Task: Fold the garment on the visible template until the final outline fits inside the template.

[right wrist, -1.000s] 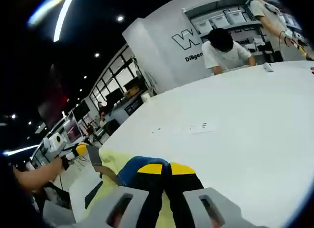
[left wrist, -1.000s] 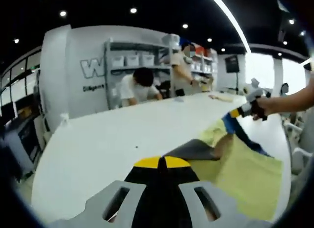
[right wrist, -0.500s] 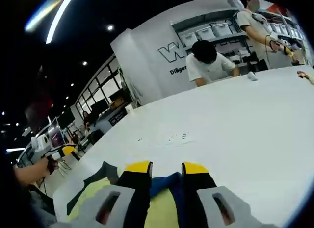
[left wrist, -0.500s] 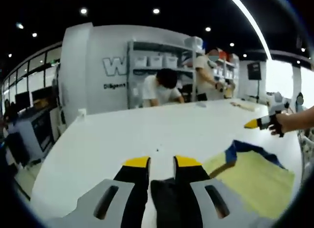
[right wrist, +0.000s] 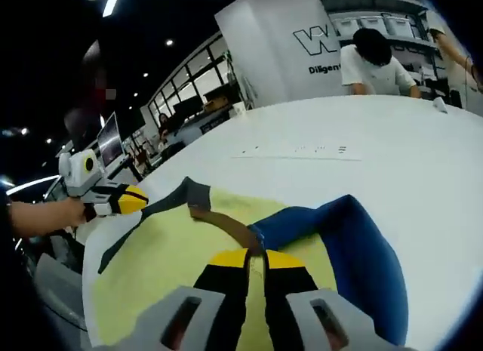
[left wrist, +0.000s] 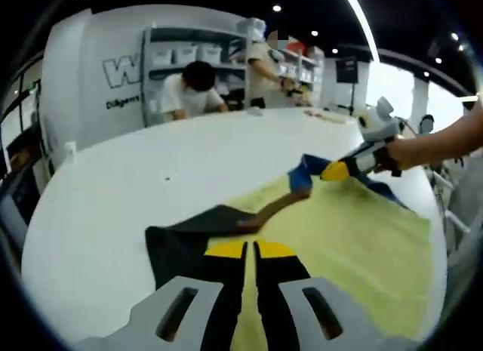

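Both tools [left wrist: 250,250] [right wrist: 255,257] closed — garment [left wrist: 362,238] spread on table [left wrist: 113,192].

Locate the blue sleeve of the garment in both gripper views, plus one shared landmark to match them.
Left gripper view: the blue sleeve lies right of centre, by the right gripper.
Right gripper view: it spreads lower right, right of that view's own jaws.
Shared landmark: the brown collar strip across the yellow garment.

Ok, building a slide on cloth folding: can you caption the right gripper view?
Right gripper, jaws together, over a yellow garment with a blue sleeve on a white table.
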A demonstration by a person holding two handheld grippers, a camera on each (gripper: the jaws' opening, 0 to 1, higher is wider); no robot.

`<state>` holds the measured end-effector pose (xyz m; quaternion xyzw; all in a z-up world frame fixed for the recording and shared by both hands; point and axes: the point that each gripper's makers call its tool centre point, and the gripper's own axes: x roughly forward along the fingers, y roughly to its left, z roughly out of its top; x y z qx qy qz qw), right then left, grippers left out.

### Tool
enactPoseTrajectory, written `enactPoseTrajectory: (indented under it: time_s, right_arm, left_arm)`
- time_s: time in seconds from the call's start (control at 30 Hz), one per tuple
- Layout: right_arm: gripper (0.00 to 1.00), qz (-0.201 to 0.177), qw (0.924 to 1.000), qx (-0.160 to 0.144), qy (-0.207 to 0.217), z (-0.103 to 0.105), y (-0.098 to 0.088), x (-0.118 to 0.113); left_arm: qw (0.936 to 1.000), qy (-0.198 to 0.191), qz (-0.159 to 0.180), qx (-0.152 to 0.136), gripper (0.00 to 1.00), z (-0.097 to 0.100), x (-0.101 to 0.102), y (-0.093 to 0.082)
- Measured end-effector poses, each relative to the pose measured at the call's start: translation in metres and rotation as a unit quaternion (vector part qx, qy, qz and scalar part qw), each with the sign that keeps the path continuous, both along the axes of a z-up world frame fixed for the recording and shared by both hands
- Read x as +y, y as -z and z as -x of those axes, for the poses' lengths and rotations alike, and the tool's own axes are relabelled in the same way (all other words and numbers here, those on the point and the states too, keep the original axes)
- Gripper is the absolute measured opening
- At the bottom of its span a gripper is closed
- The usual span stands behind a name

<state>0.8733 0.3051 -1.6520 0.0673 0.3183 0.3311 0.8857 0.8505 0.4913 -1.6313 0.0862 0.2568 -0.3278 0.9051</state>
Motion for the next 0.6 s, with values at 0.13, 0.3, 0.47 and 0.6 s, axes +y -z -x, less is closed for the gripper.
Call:
enactPoseTrajectory:
  time_s: [0.13,0.3,0.47,0.6]
  right_arm:
    - [0.00,0.035,0.9992,-0.015,-0.007,-0.005,0.010,-0.005]
    - [0.08,0.015,0.9998,-0.007,0.010,-0.016,0.013,-0.011]
    - [0.16,-0.007,0.9995,-0.001,0.030,-0.016,0.011,-0.009]
    - [0.13,-0.008,0.9993,0.004,0.038,-0.025,0.018,-0.005]
  left_arm:
    - [0.9999,0.007,-0.012,0.008,0.07,-0.008,-0.011,0.015]
    - [0.9998,0.002,-0.005,0.021,0.19,-0.021,-0.018,0.024]
    - [0.9989,-0.019,0.019,0.039,0.24,-0.029,-0.024,0.025]
    - [0.9968,-0.045,0.039,0.053,0.24,-0.041,-0.027,0.033]
